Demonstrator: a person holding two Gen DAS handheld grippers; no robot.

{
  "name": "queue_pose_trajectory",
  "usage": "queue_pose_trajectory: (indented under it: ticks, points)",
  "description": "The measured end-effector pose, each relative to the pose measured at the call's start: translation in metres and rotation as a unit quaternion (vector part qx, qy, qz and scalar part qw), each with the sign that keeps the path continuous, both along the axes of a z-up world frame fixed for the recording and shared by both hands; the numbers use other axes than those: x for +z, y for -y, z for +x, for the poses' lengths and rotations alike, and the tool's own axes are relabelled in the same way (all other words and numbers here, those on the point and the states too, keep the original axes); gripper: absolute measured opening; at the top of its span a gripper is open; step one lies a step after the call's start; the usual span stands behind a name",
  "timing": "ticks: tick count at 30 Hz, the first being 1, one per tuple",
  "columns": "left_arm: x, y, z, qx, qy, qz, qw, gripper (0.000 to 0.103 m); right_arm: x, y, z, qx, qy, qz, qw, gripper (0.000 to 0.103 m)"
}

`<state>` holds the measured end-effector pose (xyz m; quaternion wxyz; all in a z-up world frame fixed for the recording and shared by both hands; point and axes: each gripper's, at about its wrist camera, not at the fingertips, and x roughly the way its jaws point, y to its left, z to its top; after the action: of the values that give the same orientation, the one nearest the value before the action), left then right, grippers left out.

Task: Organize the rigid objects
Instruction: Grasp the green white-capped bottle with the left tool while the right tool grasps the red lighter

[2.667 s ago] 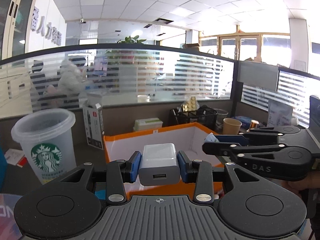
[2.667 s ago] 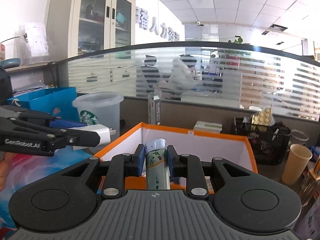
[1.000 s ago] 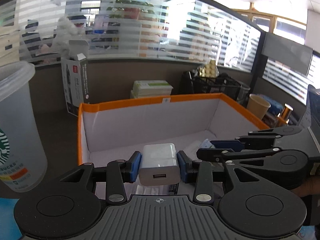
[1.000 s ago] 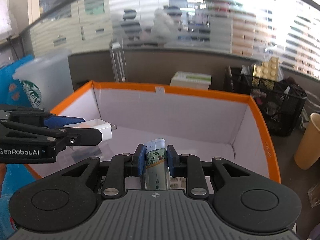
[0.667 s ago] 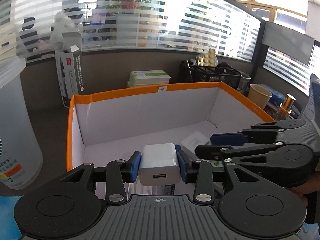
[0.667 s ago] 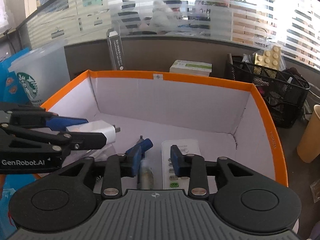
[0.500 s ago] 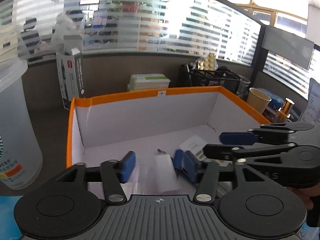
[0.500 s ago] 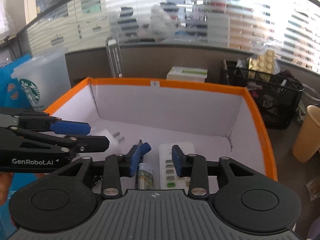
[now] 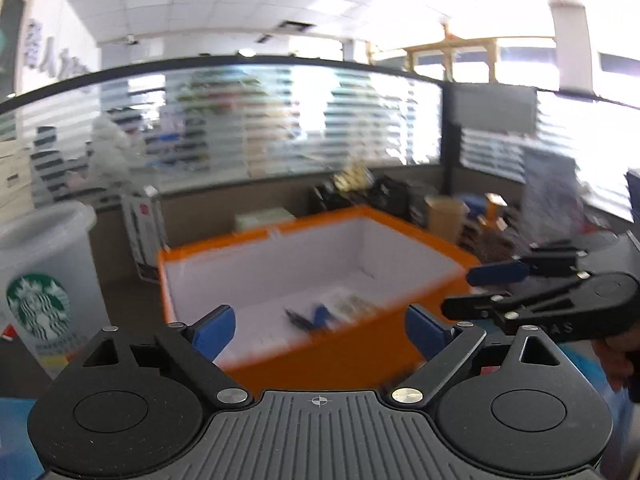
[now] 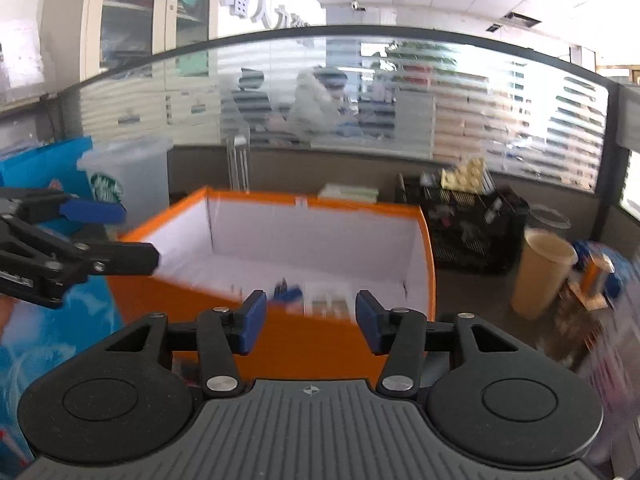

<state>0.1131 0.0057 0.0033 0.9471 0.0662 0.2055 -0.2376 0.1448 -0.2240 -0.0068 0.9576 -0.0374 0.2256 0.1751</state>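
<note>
An orange box (image 9: 432, 240) with white inside walls stands ahead in both views; in the right wrist view its front wall (image 10: 320, 344) faces me. Blurred small items (image 9: 344, 304) lie on its floor, also seen in the right wrist view (image 10: 324, 298). My left gripper (image 9: 320, 330) is wide open and empty, held back from the box's near wall. My right gripper (image 10: 310, 322) is open and empty, just before the near wall. Each gripper shows in the other's view: the right one (image 9: 520, 284) at the box's right, the left one (image 10: 100, 236) at its left.
A clear Starbucks cup (image 9: 44, 280) stands left of the box, also visible in the right wrist view (image 10: 120, 184). A paper cup (image 10: 540, 272) and a black wire basket (image 10: 468, 220) stand to the right. A blue bag (image 10: 36, 168) sits at far left. A tall carton (image 9: 148, 232) stands behind the box.
Both grippers opened and let go: the white charger and the tube dropped into the box. Both grippers then pulled back and up, out of the box, with the jaws wider.
</note>
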Motion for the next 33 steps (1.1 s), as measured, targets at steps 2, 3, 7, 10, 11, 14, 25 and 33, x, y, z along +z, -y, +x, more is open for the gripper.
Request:
queue_pose_trajectory:
  ticks: [2,3,7,10,11,14,25,33]
  points:
    - [-0.015,0.008,-0.009,-0.02,-0.014,0.019,0.9995,0.094,-0.012,0.0,-0.009,-0.001,-0.016,-0.005,1.0,0.047]
    - [-0.023,0.011,-0.011,-0.027,-0.022,0.028,0.999,0.094,-0.019,-0.001,-0.012,-0.004,-0.022,-0.007,1.0,0.047]
    - [-0.047,0.021,-0.01,-0.023,-0.055,0.039,0.9974,0.093,-0.048,-0.006,-0.016,-0.011,-0.058,-0.001,0.998,0.047]
    - [-0.055,0.025,-0.004,-0.023,-0.08,0.03,0.9961,0.092,-0.064,-0.012,-0.015,-0.017,-0.071,-0.008,0.997,0.046]
    - [-0.057,0.025,-0.003,-0.025,-0.081,0.031,0.9959,0.092,-0.067,-0.013,-0.016,-0.021,-0.072,-0.009,0.997,0.046]
    - [-0.059,0.031,-0.005,-0.042,-0.086,0.032,0.9949,0.092,-0.073,-0.011,-0.013,-0.023,-0.079,0.01,0.997,0.046]
    - [-0.081,0.053,0.007,-0.073,-0.146,0.041,0.9857,0.036,-0.078,0.005,-0.014,-0.027,-0.064,-0.032,0.997,0.017]
    - [-0.084,0.074,0.022,-0.069,-0.134,0.063,0.9866,0.042,-0.079,0.013,-0.011,-0.027,-0.068,-0.021,0.997,0.018]
